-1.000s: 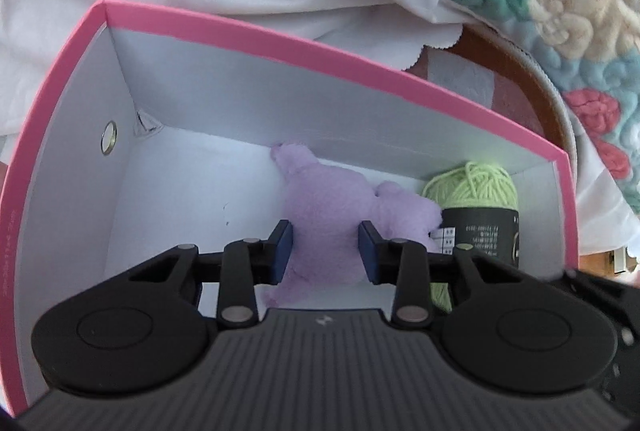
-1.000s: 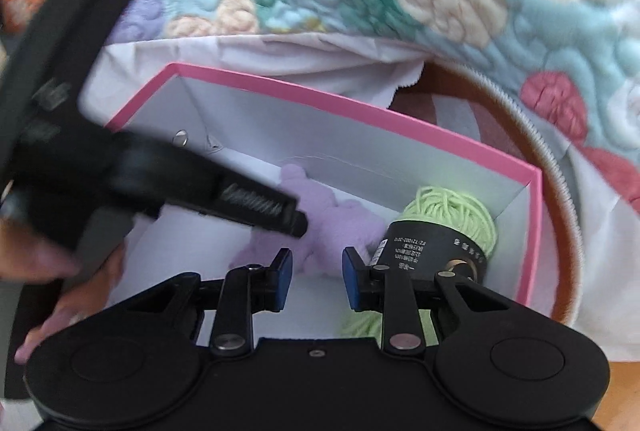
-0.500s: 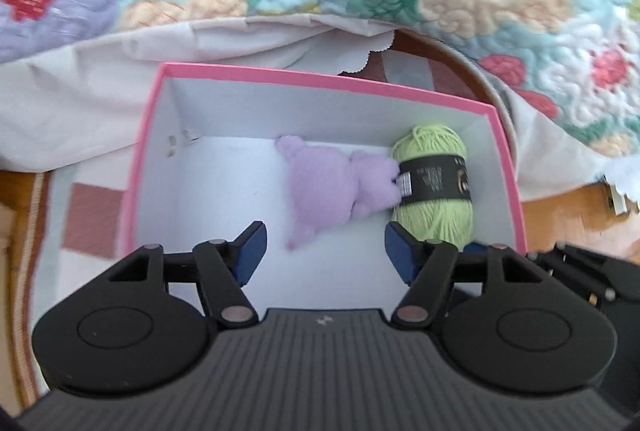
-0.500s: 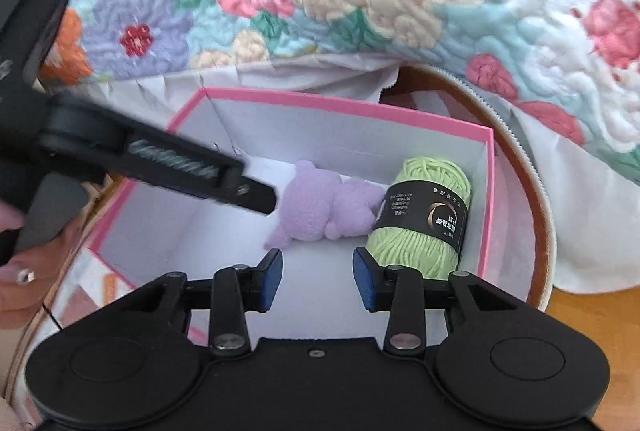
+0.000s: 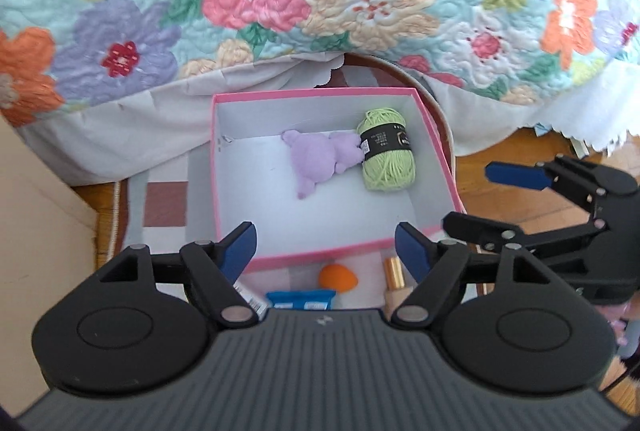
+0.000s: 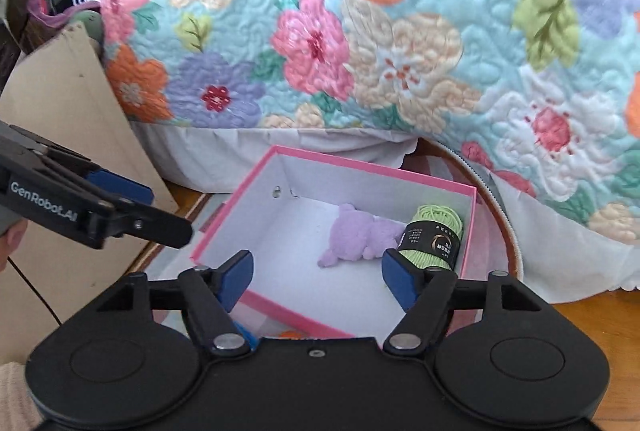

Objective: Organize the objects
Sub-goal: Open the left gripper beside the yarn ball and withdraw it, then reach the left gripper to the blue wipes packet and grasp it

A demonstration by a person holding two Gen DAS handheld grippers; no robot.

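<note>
Overhead, from the left wrist view, the left claw (image 5: 325, 246) is seen released, fingers spread wide, nothing held. Just ahead of it a pink box (image 5: 316, 93) is noted. Inside, toward the far side, a purple plush toy (image 5: 316, 161) lies touching a green yarn ball (image 5: 386, 151) to its right. Below the fingertips, outside the box's near wall, an orange object (image 5: 337, 277), a blue packet (image 5: 300, 299) and a gold-capped item (image 5: 394, 273) are partly seen. The right claw (image 5: 476, 199) is recorded off to the right, also spread.

From the right wrist view, the right claw (image 6: 317, 275) is seen released and empty, over the box's near edge. Plush and yarn are found ahead, yarn by the right fingertip. A floral quilt (image 6: 360, 51) hangs beyond.
</note>
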